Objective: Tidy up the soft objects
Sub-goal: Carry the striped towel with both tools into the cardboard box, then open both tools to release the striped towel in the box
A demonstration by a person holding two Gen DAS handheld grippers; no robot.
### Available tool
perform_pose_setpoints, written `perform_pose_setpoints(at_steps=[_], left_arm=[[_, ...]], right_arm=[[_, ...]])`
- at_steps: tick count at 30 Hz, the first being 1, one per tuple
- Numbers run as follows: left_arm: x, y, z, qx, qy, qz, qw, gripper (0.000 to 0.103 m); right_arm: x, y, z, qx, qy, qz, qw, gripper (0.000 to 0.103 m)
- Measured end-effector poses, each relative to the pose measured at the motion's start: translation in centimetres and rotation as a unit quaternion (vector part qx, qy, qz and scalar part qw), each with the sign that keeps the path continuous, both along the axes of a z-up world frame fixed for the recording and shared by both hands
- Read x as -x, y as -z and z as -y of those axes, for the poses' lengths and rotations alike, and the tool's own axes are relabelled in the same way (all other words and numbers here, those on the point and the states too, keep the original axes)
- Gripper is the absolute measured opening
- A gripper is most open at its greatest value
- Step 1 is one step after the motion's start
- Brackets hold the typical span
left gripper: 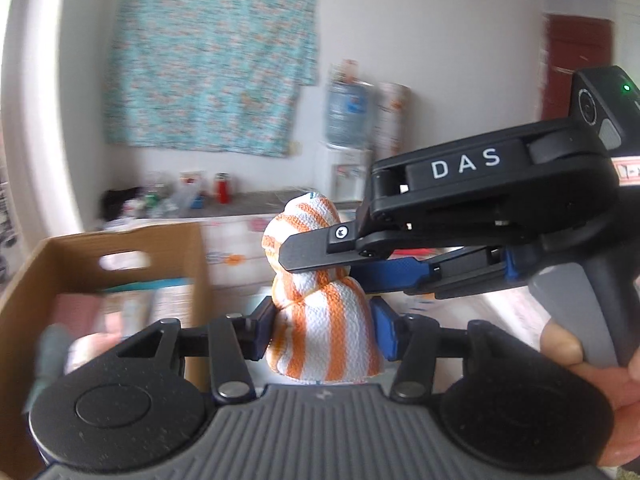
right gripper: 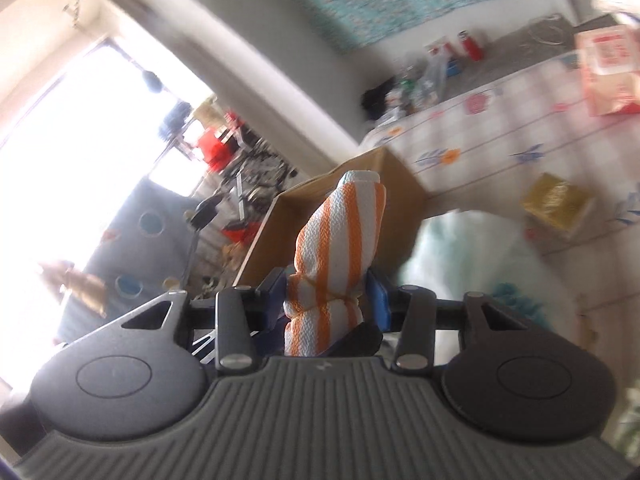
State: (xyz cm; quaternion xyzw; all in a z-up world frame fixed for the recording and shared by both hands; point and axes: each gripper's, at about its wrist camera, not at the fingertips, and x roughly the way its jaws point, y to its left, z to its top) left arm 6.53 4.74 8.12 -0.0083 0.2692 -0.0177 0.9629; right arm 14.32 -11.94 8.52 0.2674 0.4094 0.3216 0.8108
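Both sets of fingers pinch the same thing. Our left gripper (left gripper: 324, 328) has its blue fingers (left gripper: 384, 328) pressed into the lower half of the orange-striped cloth roll (left gripper: 320, 320). Our right gripper (left gripper: 320, 264) comes in from the right of the left wrist view and clamps the roll higher up, just under its bulging top. In the right wrist view the right gripper (right gripper: 326, 300) squeezes the roll (right gripper: 340, 240) at a waist, one blue finger (right gripper: 378, 300) tight against its side.

The roll's long axis runs away from each camera, out along the fingers, and it is held off any surface between the two grippers. The key relation: the cardboard box (left gripper: 120, 248) sits to the left and just beyond the roll, open side up, some items blurred inside. We judge the left gripper nearer to it, so the drop probably goes leftward and down.

The left view shows the box interior and both grips at once. The right view shows only the box's outer wall (right gripper: 400, 184) behind the roll, plus a patterned bed (right gripper: 500, 132) and a pale soft bundle (right gripper: 460, 256) lower right. Heavy blur, so box contents can't be identified.
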Motion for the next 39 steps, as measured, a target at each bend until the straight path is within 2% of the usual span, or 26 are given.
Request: perform_pose_setpoints(at_steps=[5,11,20,23,27,29,34,39], left_arm=[[1.7,0.0,-4.6,0.009,-0.079,-0.007,0.9968,0.051],[3.2,0.5,-9.9,0.026,-0.165,-0.027,0.9856,0.052],[4.3,2.2,-15.6,0.014,-0.242,-0.087,0.9663,0.055],[5.5,2.5,-16.4,0.02,-0.253,-0.097,0.9625,0.056],[6.3,2.7,-17.1,0.024,-0.25,-0.102,0.9626,0.056],[6.5,3.0,-17.8,0.023,-0.247,-0.102,0.9633,0.056],[7.0,3.2,-17.8,0.027,-0.24,-0.095,0.9657,0.056],[7.4,2.8,-16.8,0.037,-0.221,-0.071,0.972,0.06]], right_arm=[[-0.6,0.0,-8.1,0.001,-0.079,-0.018,0.997,0.043],[-1.1,1.3,-18.3,0.002,-0.158,-0.065,0.985,0.043],[-1.8,6.3,-29.4,0.021,-0.208,-0.145,0.967,0.044],[-2.3,8.5,-31.5,0.046,-0.215,-0.166,0.961,0.046],[-2.0,10.3,-32.8,0.063,-0.23,-0.187,0.953,0.05],[-1.8,10.2,-32.7,0.061,-0.231,-0.185,0.953,0.056],[-2.2,8.9,-31.6,0.051,-0.221,-0.167,0.96,0.059],[-1.8,6.6,-27.8,0.023,-0.203,-0.134,0.97,0.062]])
